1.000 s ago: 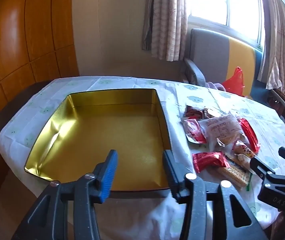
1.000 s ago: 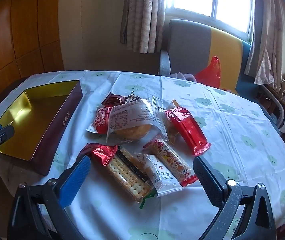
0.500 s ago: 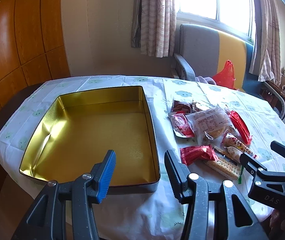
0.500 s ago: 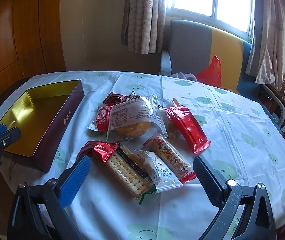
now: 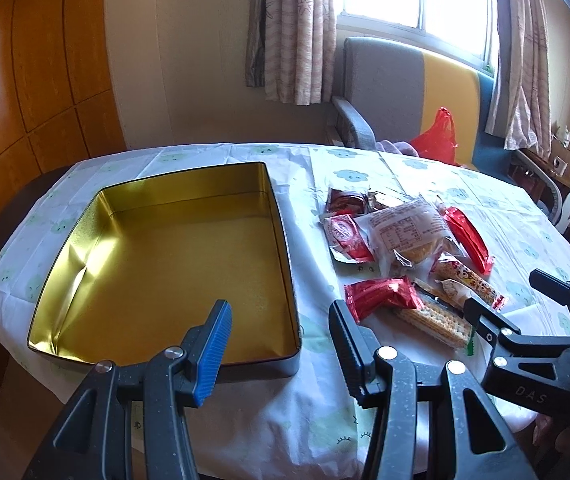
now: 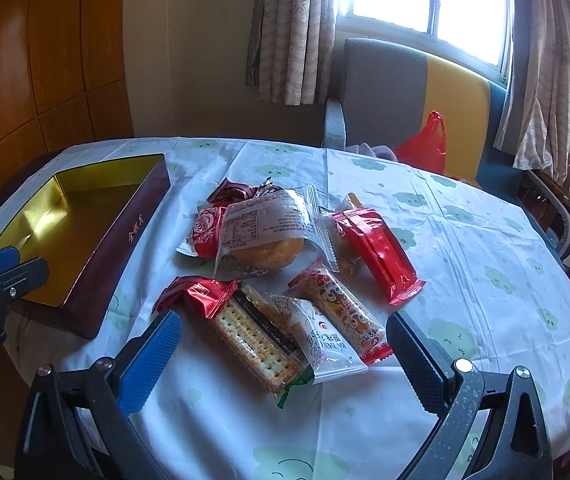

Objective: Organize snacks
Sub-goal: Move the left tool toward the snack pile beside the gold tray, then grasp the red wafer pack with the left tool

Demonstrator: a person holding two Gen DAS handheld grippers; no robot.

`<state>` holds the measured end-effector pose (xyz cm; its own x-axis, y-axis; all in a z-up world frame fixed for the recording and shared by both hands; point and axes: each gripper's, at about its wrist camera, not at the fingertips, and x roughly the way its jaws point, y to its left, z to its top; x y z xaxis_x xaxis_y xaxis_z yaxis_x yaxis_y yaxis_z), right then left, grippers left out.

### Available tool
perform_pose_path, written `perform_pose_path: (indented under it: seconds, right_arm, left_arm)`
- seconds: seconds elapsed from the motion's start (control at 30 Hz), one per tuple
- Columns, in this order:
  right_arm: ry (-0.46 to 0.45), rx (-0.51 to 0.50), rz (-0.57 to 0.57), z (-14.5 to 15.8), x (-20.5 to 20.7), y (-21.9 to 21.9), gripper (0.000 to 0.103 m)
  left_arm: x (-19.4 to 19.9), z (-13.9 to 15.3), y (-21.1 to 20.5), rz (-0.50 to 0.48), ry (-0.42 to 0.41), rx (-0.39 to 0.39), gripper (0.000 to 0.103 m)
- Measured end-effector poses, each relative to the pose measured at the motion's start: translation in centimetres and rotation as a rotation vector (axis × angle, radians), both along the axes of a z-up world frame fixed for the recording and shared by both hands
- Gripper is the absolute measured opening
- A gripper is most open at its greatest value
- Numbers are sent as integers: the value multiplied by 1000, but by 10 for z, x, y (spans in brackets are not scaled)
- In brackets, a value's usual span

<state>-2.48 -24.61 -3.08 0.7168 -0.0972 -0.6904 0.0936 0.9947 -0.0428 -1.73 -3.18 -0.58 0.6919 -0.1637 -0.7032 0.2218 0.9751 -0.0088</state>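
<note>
While both my grippers, left (image 5: 279,342) and right (image 6: 283,356), hang released and empty, the snacks (image 6: 285,264) lie overlapped right of the gold tin (image 5: 85,248); pinching the near cracker pack (image 6: 257,340) could drag its neighbours.

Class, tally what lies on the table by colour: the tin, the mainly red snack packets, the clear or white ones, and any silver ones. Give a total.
gold tin: 1
mainly red packets: 5
clear or white packets: 4
silver foil packet, partly hidden: 1
Total: 11
</note>
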Motion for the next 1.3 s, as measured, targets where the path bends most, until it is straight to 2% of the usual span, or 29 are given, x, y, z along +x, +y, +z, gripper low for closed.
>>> perform_pose_path:
  seconds: [0.33,0.47,0.73,0.8,0.93,1.03,1.1,1.3]
  right_arm:
    - [35,11,-46,-10,-2,-20,103]
    - [63,18,-89,-17,-5,-38,103]
    - [103,49,-171,-29,-8,-71,103]
    - [110,60,-169,-32,-8,-75,103]
    - [116,111,-127,-33,-7,-78,103]
    - [119,132,-119,-33,-8,-81,103]
    - [126,144,-116,-36,-7,-85,103]
    - [132,160,-101,-39,-9,-91,103]
  left_arm:
    - [2,0,-14,-66,5,23,51]
    - [9,-2,-22,-110,42,-2,51]
    - [30,-17,-67,-311,138,15,51]
    - [32,-21,-78,-384,131,52,51]
    - [43,-38,-98,-499,136,193,51]
    - [55,-48,-109,-562,159,238,51]
    - [60,-54,-115,-599,173,260,51]
    - [76,-66,-128,-691,232,250,51]
